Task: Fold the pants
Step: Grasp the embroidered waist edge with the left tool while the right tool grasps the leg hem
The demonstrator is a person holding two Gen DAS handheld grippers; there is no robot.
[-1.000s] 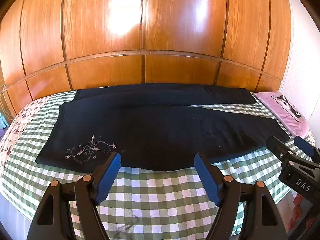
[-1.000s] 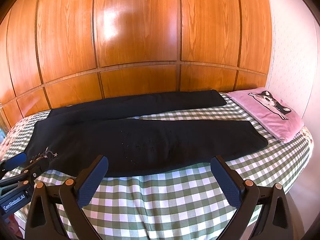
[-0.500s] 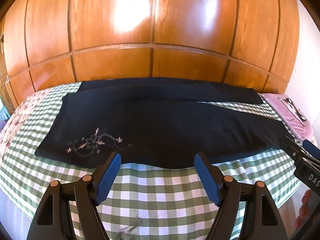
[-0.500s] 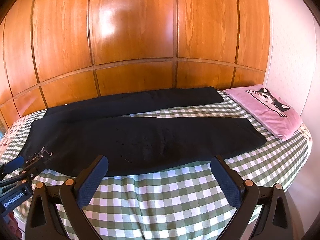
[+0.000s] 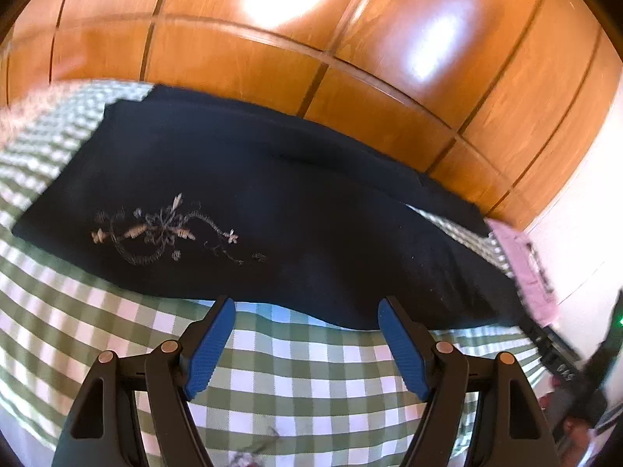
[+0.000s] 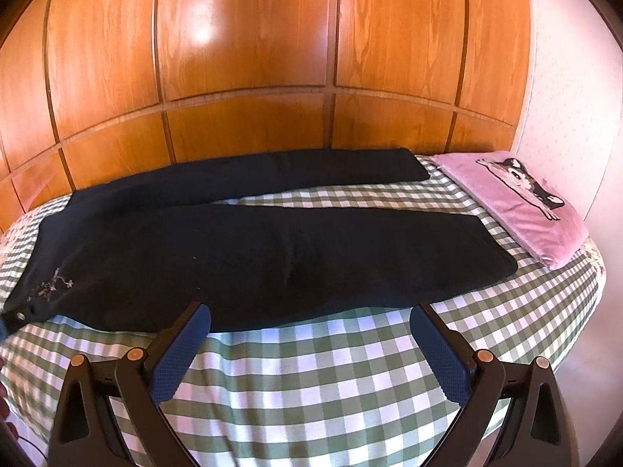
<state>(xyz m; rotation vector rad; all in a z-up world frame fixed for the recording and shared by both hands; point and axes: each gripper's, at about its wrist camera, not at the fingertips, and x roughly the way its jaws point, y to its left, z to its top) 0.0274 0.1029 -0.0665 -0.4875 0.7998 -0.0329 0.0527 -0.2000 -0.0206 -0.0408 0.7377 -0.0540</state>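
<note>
Premises: domestic bedroom.
A bed (image 6: 350,389) with green-and-white checked sheet occupies the floor area; a pink pillow (image 6: 521,210) with an animal print lies at its right end; glossy wooden wardrobe panels (image 6: 249,58) stand directly behind the bed.

Black pants (image 6: 249,249) spread flat on the bed, not folded.

The pants are of dark, almost black cloth and lie across the bed, with the waist part on the left and the two legs going to the right. The legs are apart: the near leg (image 6: 389,257) is wider in view and ends with a straight hem on the right, and the far leg (image 6: 296,175) lies behind it, close to the back edge of the bed. Near the waist there is a pale embroidery (image 5: 163,229) of flowers and curling stems. The cloth looks mostly smooth, with only soft wrinkles in the middle.
</note>
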